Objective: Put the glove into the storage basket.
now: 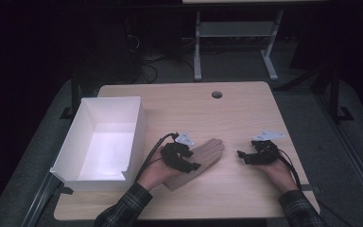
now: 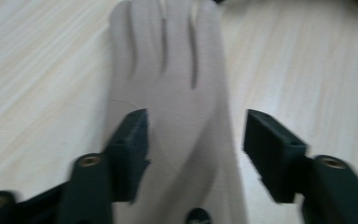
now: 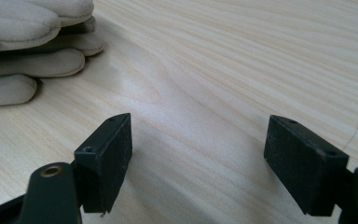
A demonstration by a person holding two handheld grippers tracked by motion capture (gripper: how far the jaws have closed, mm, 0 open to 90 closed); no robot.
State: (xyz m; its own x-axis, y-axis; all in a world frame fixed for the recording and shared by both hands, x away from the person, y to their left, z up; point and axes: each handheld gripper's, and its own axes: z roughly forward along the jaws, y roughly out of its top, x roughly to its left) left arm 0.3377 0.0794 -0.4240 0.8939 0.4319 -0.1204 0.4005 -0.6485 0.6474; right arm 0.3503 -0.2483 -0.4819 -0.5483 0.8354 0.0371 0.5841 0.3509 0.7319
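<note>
A beige glove (image 1: 207,156) lies flat on the wooden table (image 1: 246,109), its fingers pointing away to the right. My left gripper (image 1: 191,164) hovers over the glove's cuff end. In the left gripper view the glove (image 2: 168,88) runs up between the spread jaws of the left gripper (image 2: 196,142), and the pads stand clear of it. My right gripper (image 1: 242,156) rests low on the table to the right of the glove, pointing toward it. The right gripper (image 3: 198,154) is open with bare wood between its jaws, and the glove's fingertips (image 3: 28,60) lie ahead at upper left.
A white open-topped box (image 1: 139,125) stands at the table's left side, close to my left hand. A small round hole (image 1: 216,94) sits near the far edge. Beyond the table are a metal stand (image 1: 236,42) and cables on the dark floor.
</note>
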